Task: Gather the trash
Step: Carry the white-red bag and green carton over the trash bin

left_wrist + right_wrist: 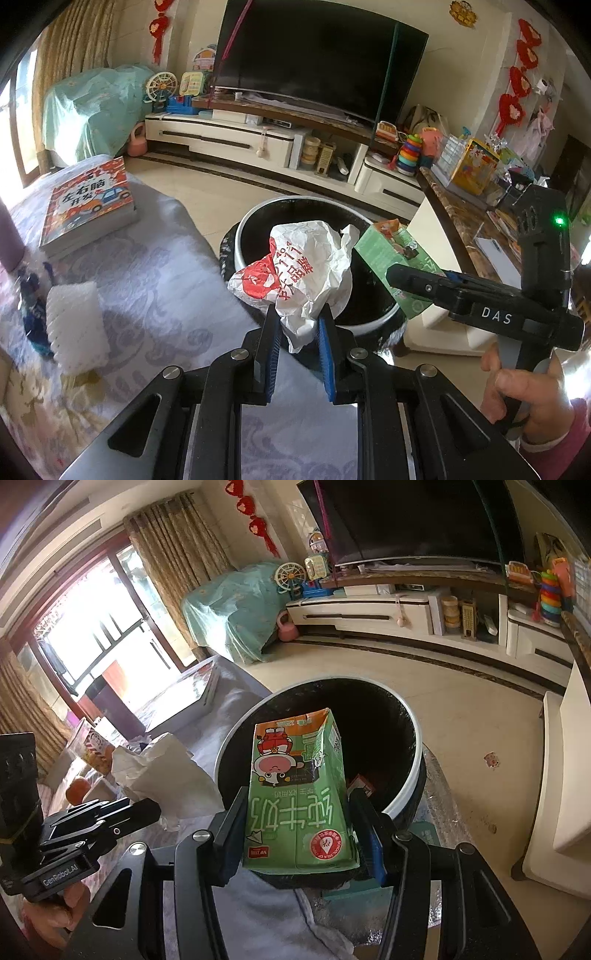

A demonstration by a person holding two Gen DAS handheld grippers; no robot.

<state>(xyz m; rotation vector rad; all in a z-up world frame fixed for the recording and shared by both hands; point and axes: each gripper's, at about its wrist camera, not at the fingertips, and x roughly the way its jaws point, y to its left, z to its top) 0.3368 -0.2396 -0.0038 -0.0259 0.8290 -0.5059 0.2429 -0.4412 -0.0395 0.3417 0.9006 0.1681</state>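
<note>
The left gripper (298,314) is clenched on a crumpled paper wrapper (295,273) above the near rim of the trash bin (410,775). The right gripper (301,812) grasps a green milk carton (295,794) over the bin's opening.

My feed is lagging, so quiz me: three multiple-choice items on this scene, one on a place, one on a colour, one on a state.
1. Where is the book?
A. on the cloth-covered surface
B. in the bin
C. on the TV stand

2. What colour is the carton?
A. blue
B. green
C. yellow

3. What is the state of the left gripper?
A. open and empty
B. shut on the wrapper
C. shut on the carton

Answers:
1 A: it lies flat on the patterned cloth, left of the bin.
2 B: its printed sides are green.
3 B: its blue fingers pinch the crumpled white-and-red wrapper; the right gripper grips the carton.
</note>
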